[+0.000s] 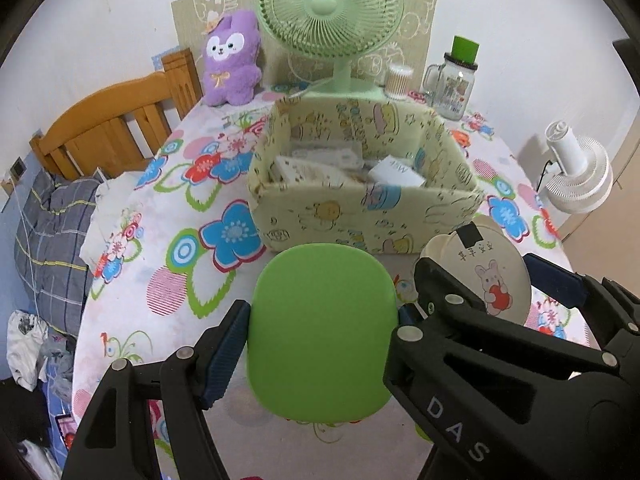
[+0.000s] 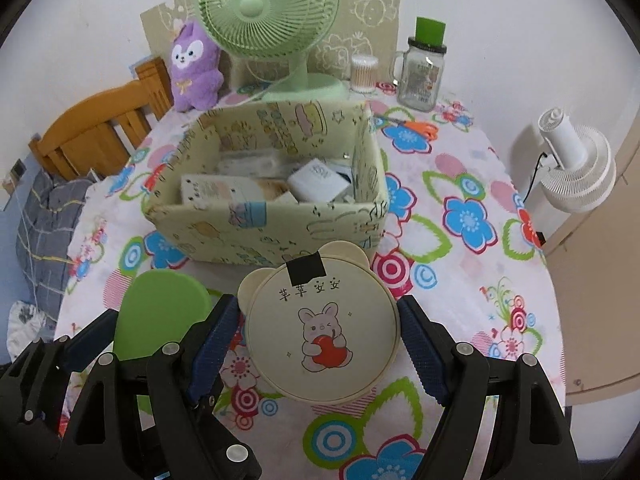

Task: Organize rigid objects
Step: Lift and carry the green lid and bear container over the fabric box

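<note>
My left gripper (image 1: 322, 322) is shut on a bright green rounded case (image 1: 320, 332), held above the flowered tablecloth. Its blue pads press both sides of the case. My right gripper (image 2: 320, 338) is shut on a cream round case with bear ears and a rabbit picture (image 2: 322, 330), also lifted off the table. Each held thing shows in the other view: the cream case (image 1: 486, 272) at right, the green case (image 2: 160, 312) at left. Just beyond both stands a pale yellow cartoon-print storage box (image 1: 360, 184) (image 2: 272, 196), open on top, with white boxes and packets inside.
A green desk fan (image 1: 330, 20), a purple plush toy (image 1: 230, 62), a cotton swab jar (image 1: 398, 80) and a glass mug jar with green lid (image 1: 452, 80) stand behind the box. Orange scissors (image 2: 416, 128) lie right of it. A white fan (image 2: 576, 168) is off the table's right edge; a wooden bedframe (image 1: 108, 124) at left.
</note>
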The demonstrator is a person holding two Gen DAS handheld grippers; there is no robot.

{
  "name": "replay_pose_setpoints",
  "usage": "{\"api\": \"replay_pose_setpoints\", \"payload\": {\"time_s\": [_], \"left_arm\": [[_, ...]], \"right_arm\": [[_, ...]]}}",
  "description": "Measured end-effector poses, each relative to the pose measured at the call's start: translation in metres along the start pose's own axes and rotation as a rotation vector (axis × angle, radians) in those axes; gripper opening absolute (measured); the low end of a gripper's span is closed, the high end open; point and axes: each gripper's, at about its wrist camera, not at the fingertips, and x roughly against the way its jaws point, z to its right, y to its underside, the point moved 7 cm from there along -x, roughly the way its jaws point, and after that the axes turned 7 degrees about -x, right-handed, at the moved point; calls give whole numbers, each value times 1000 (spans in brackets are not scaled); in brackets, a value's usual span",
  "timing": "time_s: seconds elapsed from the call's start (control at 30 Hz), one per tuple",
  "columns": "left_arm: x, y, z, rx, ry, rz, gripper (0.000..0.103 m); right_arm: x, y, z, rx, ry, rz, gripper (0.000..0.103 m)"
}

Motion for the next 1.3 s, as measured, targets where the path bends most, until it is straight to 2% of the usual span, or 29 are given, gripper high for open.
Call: {"api": "replay_pose_setpoints", "payload": {"time_s": [0.57,1.07,1.3], "left_arm": [[41,-31,8,-11,27,61,77],[35,-67,5,-33,57,83,77],[25,-86,-2,-42,41,97,77]], "right_arm": [[49,-30,7,-30,7,71,82],[43,-67,4,-62,13,97,82],[29,-84,-2,-56,6,91,82]]}}
